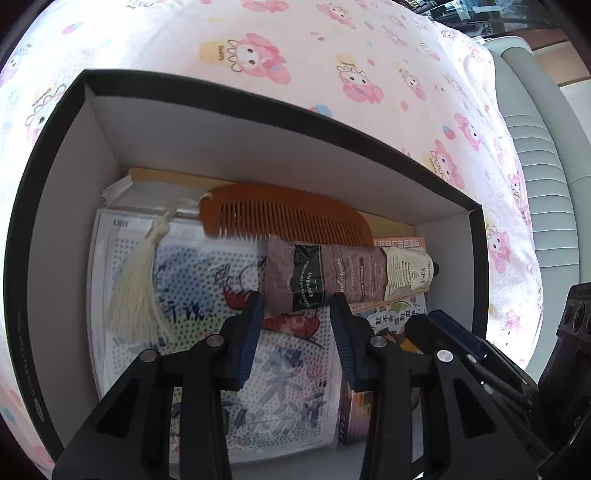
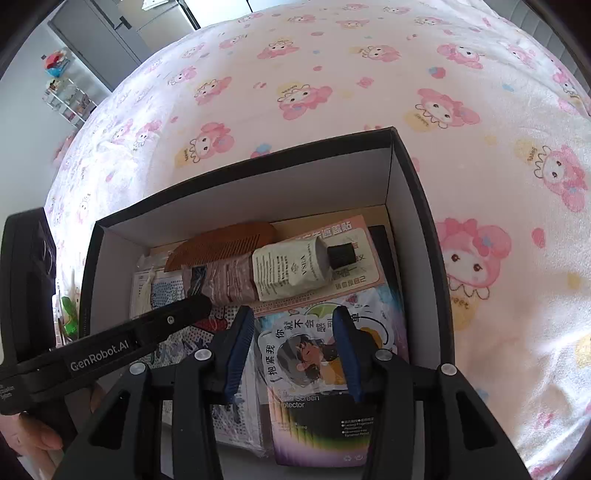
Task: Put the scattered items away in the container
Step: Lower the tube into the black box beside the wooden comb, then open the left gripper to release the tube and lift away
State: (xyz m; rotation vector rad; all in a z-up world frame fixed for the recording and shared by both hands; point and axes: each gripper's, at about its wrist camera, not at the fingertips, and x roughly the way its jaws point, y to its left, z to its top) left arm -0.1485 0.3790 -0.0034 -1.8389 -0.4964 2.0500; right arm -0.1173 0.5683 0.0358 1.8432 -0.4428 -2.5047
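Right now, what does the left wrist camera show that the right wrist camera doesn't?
Only the left wrist view shows the comb's cream tassel spread out in full and a grey ribbed surface past the bed. Only the right wrist view shows the screen protector pack, a wire shelf rack and a hand. Both show the black box, the wooden comb, the hand cream tube and the pink bedsheet.

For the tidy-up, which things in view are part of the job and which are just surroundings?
Part of the job:
- black box
- wooden comb with tassel, in the box
- hand cream tube, in the box
- screen protector pack, in the box
- bead-pattern sheet, in the box

Just surroundings:
- pink cartoon blanket
- wire shelf
- grey cabinet
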